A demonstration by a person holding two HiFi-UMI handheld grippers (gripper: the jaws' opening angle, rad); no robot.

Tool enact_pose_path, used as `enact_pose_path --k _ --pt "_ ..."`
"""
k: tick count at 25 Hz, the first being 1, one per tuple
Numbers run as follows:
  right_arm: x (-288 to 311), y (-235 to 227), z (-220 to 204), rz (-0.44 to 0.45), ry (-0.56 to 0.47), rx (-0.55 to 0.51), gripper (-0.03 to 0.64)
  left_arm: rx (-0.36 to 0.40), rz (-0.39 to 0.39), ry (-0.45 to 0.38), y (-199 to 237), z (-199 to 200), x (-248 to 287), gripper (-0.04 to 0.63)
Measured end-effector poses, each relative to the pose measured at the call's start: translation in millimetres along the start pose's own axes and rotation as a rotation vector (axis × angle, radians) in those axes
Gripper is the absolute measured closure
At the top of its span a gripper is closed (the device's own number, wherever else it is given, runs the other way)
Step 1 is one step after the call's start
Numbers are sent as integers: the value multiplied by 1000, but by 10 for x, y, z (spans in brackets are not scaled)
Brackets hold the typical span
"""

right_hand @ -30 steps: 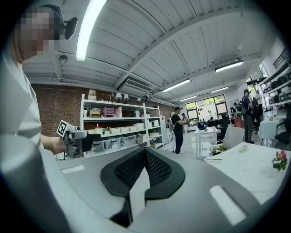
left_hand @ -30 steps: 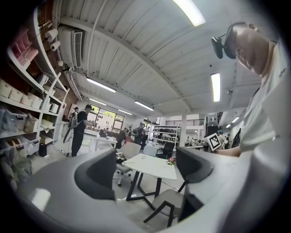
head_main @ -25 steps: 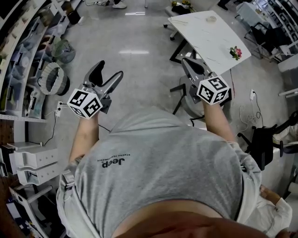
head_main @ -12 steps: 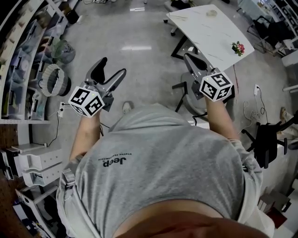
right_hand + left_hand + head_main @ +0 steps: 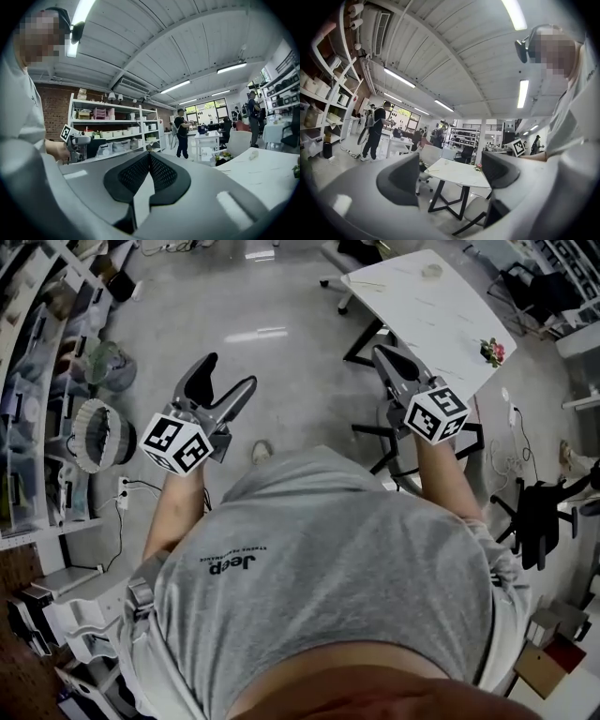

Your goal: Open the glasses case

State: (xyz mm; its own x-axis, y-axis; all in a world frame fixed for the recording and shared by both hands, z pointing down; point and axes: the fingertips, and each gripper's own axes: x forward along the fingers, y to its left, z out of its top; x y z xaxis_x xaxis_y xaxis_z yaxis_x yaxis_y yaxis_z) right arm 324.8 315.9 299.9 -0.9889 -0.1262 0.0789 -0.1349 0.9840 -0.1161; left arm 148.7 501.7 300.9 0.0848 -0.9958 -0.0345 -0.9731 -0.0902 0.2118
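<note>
"Jeep" on grey shirt, upside down; smaller line beside it illegible.

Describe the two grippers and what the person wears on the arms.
The left gripper and right gripper both have grey bodies, curved black-padded jaws and a white cube with black square markers at the hand end. No cables show. The person wears a grey short-sleeved T-shirt; the forearms are uncovered.

Bright ceiling strip lights, floor glare, fisheye-warped edges.
</note>
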Motion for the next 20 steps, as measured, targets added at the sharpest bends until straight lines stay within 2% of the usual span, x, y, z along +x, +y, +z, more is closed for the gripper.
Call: enact_pose_path --k 5,10,15,20 --pt "1021 -57 203 -27 -23 21 614 23 -56 30 1001 336 238 153" --pt "1841 -172 355 -48 -33 25 614 38 -80 34 1824 596 419 153" --pt "2276 -377 443 -58 -27 29 614 17 -80 45 2338 664 619 153" --pt "2594 -799 412 -73 -14 46 614 1 -67 59 2741 634 935 153"
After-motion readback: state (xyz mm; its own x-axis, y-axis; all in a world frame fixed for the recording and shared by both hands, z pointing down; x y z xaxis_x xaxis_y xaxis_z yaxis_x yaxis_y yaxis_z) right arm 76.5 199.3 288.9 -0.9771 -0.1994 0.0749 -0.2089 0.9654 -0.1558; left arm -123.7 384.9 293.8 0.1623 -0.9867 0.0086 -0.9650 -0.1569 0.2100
